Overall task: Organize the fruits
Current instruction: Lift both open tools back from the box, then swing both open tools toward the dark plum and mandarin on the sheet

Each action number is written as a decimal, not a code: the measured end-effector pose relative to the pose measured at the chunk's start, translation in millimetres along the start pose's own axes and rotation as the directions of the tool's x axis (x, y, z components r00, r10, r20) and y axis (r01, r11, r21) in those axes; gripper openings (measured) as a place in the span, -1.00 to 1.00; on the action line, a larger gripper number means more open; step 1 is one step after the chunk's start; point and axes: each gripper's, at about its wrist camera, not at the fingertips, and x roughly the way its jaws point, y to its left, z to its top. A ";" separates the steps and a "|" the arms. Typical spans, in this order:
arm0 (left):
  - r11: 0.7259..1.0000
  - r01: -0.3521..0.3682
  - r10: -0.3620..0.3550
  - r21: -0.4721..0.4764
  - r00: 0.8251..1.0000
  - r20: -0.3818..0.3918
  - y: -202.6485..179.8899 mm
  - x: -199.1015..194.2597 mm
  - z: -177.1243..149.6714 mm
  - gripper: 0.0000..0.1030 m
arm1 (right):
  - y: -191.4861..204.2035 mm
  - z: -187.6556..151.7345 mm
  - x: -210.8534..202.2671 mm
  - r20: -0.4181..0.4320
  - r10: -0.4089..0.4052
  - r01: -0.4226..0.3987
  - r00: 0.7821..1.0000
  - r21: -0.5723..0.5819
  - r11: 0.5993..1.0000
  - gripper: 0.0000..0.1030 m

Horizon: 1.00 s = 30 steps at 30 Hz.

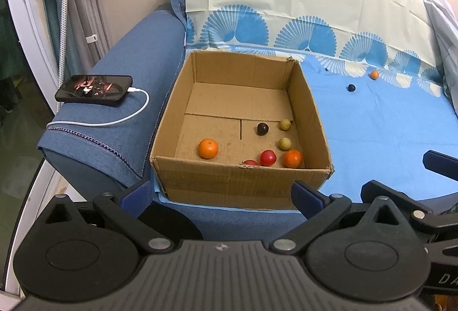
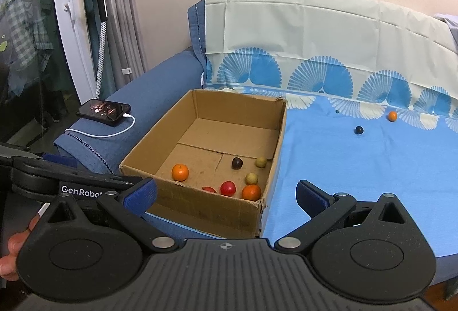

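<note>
An open cardboard box (image 1: pixel 200 179) (image 2: pixel 200 208) rests on the blue sofa seat. Inside lie two oranges (image 1: pixel 208 148) (image 2: pixel 180 172), a red fruit (image 1: pixel 268 158) (image 2: pixel 228 188), a second red one half hidden by the front wall, a dark plum (image 1: pixel 262 128) (image 2: pixel 237 163) and two yellow-green fruits (image 1: pixel 285 144) (image 2: pixel 251 178). Out on the sheet sit a small orange (image 1: pixel 374 74) (image 2: pixel 392 116) and a dark fruit (image 1: pixel 351 87) (image 2: pixel 358 130). My left gripper (image 1: pixel 221 195) is open before the box's front wall. My right gripper (image 2: pixel 226 193) is open near the box's right corner. Both are empty.
A phone (image 1: pixel 94 90) (image 2: pixel 104 110) with a white charging cable lies on the blue armrest (image 1: pixel 128 76) left of the box. A blue patterned sheet (image 1: pixel 372 125) (image 2: pixel 343 162) covers the seat and backrest. A stand and curtains rise at the left. A person's hand (image 2: pixel 11 251) shows at the left edge.
</note>
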 end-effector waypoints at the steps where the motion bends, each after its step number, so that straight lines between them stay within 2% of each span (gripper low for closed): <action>1: 1.000 0.000 0.000 0.002 1.000 -0.002 -0.3 0.9 0.0 0.99 | -0.3 -0.1 0.8 -0.003 -0.001 0.001 1.000 0.003 1.000 0.99; 20: 0.999 -0.019 0.022 0.050 0.998 -0.064 -15.0 24.8 1.9 0.99 | -19.7 -7.8 20.8 -0.051 0.015 -0.012 0.999 0.066 0.998 0.99; 25: 0.996 -0.024 0.031 0.081 0.996 -0.087 -26.5 35.5 5.2 0.99 | -33.1 -11.7 28.9 -0.068 0.020 -0.013 0.997 0.106 0.994 0.99; 30: 0.995 -0.002 0.015 0.095 0.990 -0.142 -41.7 52.4 12.2 0.99 | -56.4 -17.5 39.1 -0.093 0.017 -0.001 0.995 0.172 0.985 0.99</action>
